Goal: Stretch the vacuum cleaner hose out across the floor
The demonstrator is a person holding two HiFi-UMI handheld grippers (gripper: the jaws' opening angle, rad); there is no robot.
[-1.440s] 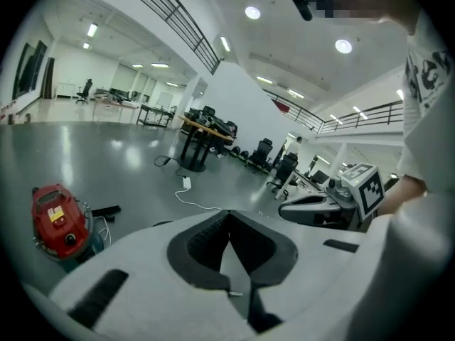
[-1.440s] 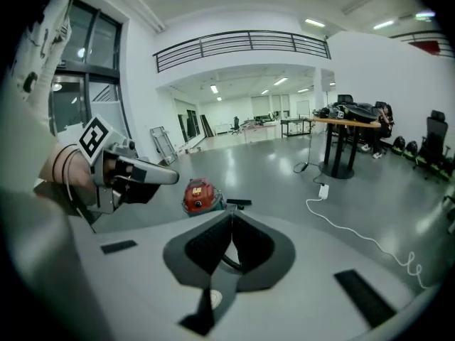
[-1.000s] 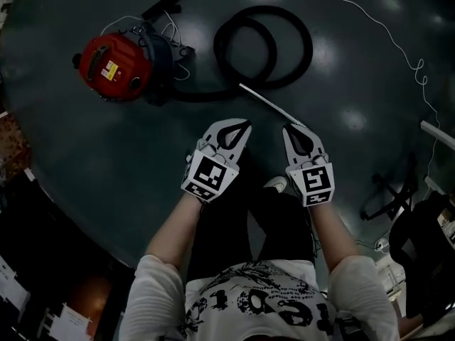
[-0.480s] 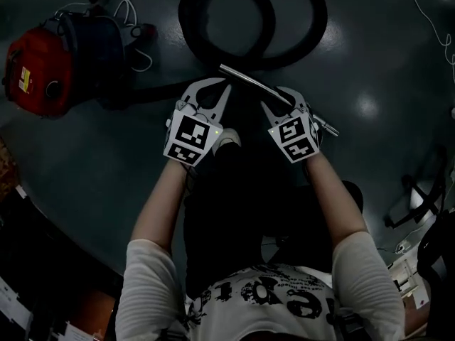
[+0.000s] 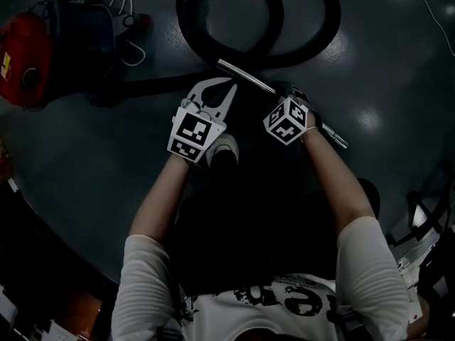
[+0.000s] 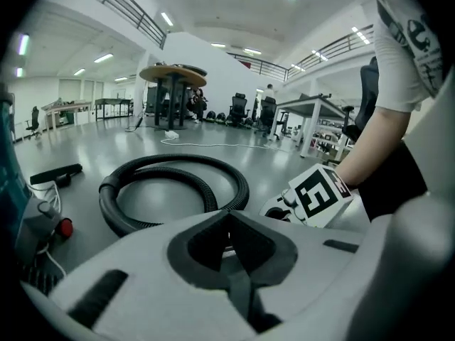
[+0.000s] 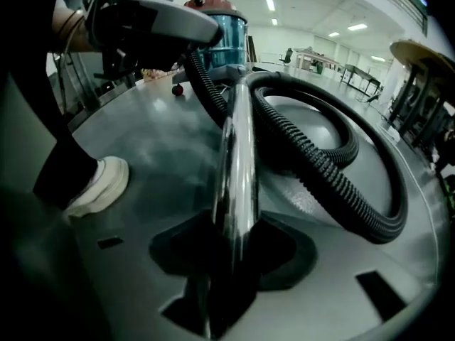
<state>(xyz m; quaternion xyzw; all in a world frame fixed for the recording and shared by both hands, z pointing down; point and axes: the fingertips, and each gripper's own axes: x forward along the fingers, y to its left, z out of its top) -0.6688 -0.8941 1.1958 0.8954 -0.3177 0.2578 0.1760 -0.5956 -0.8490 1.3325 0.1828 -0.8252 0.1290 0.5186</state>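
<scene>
Right gripper [image 7: 231, 261]: newly spread wide astride the metal tube [image 7: 238, 155], unclamped. Left gripper [image 6: 229, 244]: shut, empty, just beside that tube.

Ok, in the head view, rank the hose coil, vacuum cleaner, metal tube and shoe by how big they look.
1. Hose coil, largest.
2. Vacuum cleaner, cut off at the left edge.
3. Metal tube, long but thin.
4. Shoe, partly hidden, smallest.
</scene>
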